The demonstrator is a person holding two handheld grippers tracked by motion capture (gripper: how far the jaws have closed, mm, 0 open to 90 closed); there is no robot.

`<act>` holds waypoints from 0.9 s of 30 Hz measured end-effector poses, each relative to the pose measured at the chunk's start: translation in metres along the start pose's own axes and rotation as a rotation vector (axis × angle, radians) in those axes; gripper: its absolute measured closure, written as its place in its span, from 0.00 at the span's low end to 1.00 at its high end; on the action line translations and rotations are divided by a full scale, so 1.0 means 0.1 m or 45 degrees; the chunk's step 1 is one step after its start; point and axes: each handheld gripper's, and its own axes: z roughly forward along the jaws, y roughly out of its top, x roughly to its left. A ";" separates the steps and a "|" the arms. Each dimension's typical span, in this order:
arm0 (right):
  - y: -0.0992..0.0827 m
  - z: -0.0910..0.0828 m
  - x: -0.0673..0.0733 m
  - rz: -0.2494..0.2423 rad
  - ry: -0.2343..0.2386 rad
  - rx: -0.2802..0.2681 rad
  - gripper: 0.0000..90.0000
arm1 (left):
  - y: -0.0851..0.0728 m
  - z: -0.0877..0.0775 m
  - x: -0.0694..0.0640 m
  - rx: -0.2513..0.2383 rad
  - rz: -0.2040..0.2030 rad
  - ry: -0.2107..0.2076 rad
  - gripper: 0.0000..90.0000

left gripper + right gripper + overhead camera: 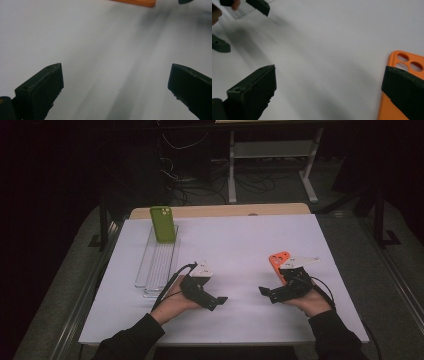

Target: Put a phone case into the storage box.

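The orange phone case [404,100] lies flat beneath the right gripper's [329,85] wide-apart jaws.

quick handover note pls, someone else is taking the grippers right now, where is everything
Left gripper: jaws wide open, holding nothing, low over the white table top, pointing toward the middle.
Right gripper: jaws wide open, holding nothing, beside the flat orange phone case, which lies on the table at the right with its camera cutouts showing.
Green phone case stands upright in the far end of the clear slotted plastic rack at the left.
Done: green case looks racked.
Left: probably pick up the orange case and stand it in a free slot of the rack; it is not gripped yet.
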 end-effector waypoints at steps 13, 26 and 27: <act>0.26 -0.02 -0.21 0.060 -0.051 -0.065 0.00 | 0.00 0.01 -0.01 -0.015 -0.012 -0.005 0.00; 0.50 0.03 -0.35 0.096 -0.143 -0.078 0.00 | 0.00 0.01 -0.01 -0.015 -0.018 -0.009 0.00; 0.52 0.04 -0.36 0.090 -0.153 -0.083 0.00 | 0.00 0.01 -0.01 -0.015 -0.018 -0.009 0.00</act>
